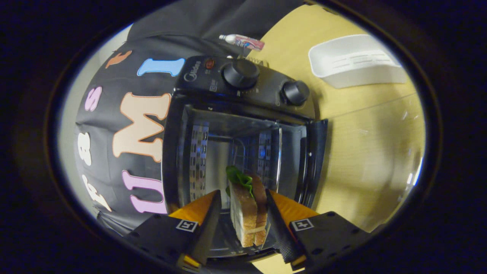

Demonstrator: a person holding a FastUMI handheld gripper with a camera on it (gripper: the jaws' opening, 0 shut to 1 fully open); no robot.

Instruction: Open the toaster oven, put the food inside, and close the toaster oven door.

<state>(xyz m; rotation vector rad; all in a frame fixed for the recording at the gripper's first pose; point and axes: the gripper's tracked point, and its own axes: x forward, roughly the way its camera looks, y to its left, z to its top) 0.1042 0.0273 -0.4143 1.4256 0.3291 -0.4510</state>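
Gripper fingers flank the sandwich at the open toaster oven, seemingly not quite gripping.

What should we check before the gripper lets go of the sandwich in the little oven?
1. Black toaster oven open: ok.
2. Toast sandwich with green lettuce between the gripper fingers: ok.
3. Both fingers pressing on it: cannot tell; a gap shows beside the left finger.
4. Sandwich past the door opening: ok.
5. Sandwich resting on the rack: cannot tell.
6. White plastic tray on the wooden table, clear of the oven: ok.
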